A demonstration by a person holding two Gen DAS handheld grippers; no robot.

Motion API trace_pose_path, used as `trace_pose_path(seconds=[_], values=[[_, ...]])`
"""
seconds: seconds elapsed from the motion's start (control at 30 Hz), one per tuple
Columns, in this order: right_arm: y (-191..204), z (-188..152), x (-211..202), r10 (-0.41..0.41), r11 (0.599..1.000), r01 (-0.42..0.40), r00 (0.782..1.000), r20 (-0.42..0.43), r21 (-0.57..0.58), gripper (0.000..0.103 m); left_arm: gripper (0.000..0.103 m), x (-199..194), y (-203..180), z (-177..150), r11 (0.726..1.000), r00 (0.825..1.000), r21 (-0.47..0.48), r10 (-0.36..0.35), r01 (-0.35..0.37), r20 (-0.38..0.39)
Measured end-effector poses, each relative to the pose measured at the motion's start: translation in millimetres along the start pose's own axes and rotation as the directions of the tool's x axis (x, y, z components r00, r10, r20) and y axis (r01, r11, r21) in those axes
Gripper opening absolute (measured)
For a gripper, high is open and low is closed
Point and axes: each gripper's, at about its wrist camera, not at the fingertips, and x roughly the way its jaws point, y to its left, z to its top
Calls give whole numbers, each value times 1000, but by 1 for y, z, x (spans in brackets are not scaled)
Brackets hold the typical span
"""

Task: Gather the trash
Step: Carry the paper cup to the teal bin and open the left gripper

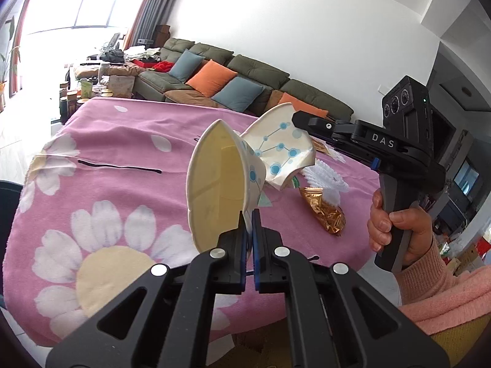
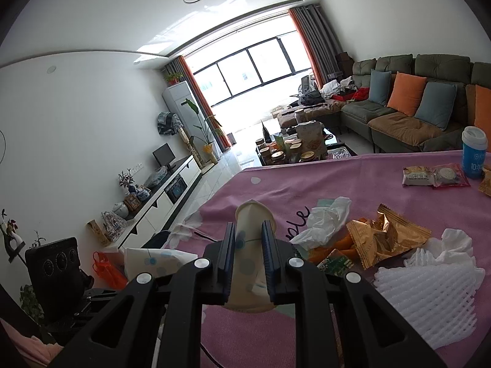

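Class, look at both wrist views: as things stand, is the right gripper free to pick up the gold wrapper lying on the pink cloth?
Probably not yet. The right gripper is shut on a crushed paper cup. The gold wrapper lies uncovered just right of it on the pink cloth, so only the occupied jaws stand in the way.

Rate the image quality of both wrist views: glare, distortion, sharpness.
Left wrist view: the window is blown out white, strong fisheye bends the sofa, and the crushed paper cup is sharp. Right wrist view: the window glares, corners vignette black, and the gold wrapper is crisp.
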Motion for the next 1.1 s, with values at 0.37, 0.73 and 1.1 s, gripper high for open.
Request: trace_pose_path(seconds=[0.37, 0.73, 1.1], values=[[57, 16, 58, 147, 986, -152, 986, -73, -66, 16, 3, -60, 53, -3, 977, 978, -95, 198, -192, 59], [136, 25, 152, 345, 930, -362, 916, -203, -56, 16, 3, -125, 144, -4, 882, 899, -240, 433, -407, 66], [186, 3, 236, 426, 897, -441, 843, -328, 32, 16, 4, -143, 218, -23, 794, 843, -314, 536, -520, -40]])
